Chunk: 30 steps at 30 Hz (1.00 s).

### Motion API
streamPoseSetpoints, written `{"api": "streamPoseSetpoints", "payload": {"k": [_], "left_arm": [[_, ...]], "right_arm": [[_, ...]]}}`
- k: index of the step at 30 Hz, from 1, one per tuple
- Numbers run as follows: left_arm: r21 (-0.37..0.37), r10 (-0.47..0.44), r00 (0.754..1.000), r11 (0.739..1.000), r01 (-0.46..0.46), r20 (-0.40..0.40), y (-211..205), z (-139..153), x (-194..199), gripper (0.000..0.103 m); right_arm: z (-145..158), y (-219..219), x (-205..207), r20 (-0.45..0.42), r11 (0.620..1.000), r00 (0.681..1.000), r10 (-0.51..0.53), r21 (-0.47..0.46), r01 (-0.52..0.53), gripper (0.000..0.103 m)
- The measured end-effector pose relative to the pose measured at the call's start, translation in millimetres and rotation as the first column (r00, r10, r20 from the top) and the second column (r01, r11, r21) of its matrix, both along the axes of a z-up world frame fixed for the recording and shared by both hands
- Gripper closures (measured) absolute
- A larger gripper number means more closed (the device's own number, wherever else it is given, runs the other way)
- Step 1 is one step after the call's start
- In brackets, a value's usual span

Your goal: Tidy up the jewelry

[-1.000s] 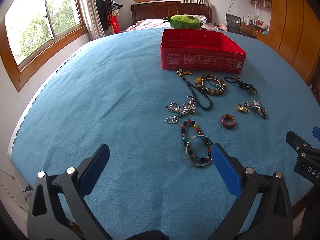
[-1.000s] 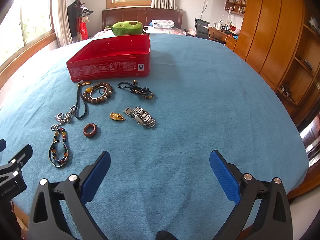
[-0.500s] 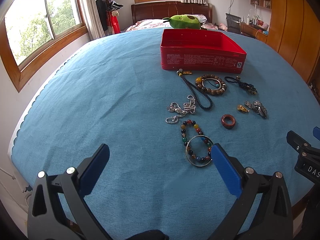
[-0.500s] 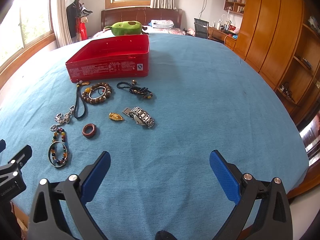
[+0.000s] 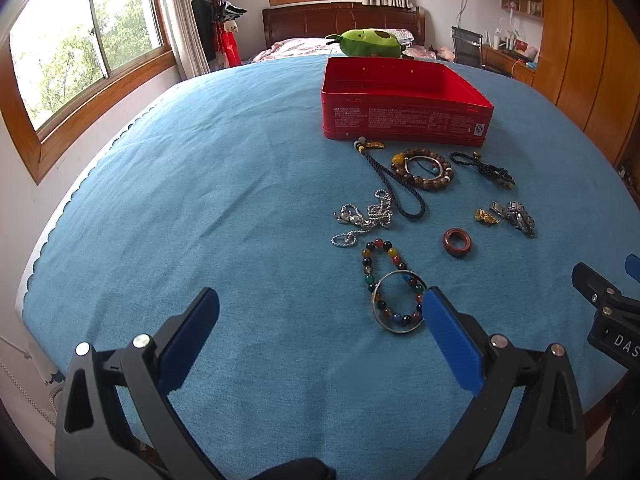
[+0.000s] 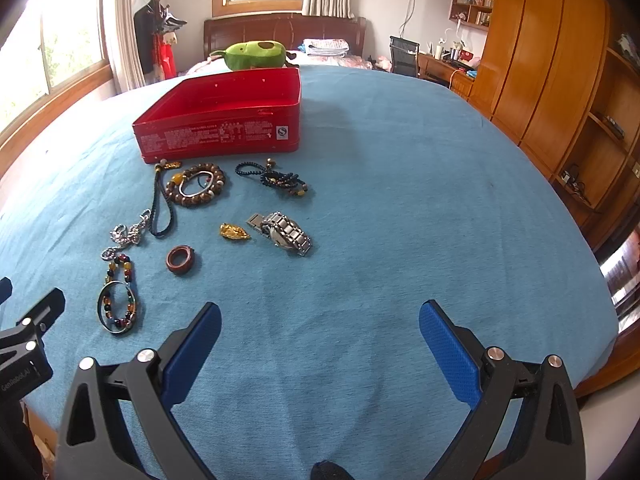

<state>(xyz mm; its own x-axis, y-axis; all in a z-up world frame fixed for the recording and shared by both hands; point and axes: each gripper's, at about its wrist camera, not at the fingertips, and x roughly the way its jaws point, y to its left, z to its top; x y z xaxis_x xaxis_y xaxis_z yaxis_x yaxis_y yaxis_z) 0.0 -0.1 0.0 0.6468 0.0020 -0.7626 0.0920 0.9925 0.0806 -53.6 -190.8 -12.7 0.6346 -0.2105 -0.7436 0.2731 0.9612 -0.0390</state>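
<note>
Grippers, left gripper (image 5: 320, 324) and right gripper (image 6: 320, 334), hover level above blue cloth (image 5: 224, 208), wide open, empty.

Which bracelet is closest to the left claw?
The colorful bead bracelet with the thin silver bangle lying over it, right beside the left claw. The brown wooden bead bracelet lies far off, near the red tin.

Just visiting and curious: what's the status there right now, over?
Left tool open, right tool open, both empty. Open red metal tin holds nothing visible; jewelry loose on blue cloth. Nothing in the way.
</note>
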Motion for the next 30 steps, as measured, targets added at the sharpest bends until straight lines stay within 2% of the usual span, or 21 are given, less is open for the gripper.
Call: {"api": "streamPoseSetpoints", "payload": {"k": [30], "left_arm": [[0.002,0.000,1.000,1.000,0.000,-0.002,0.0,-0.1,-0.4,0.003]], "right_arm": [[-3.7,2.5,1.3,-0.005,1.000,1.000,0.003,0.002,-0.003,0.004]]}}
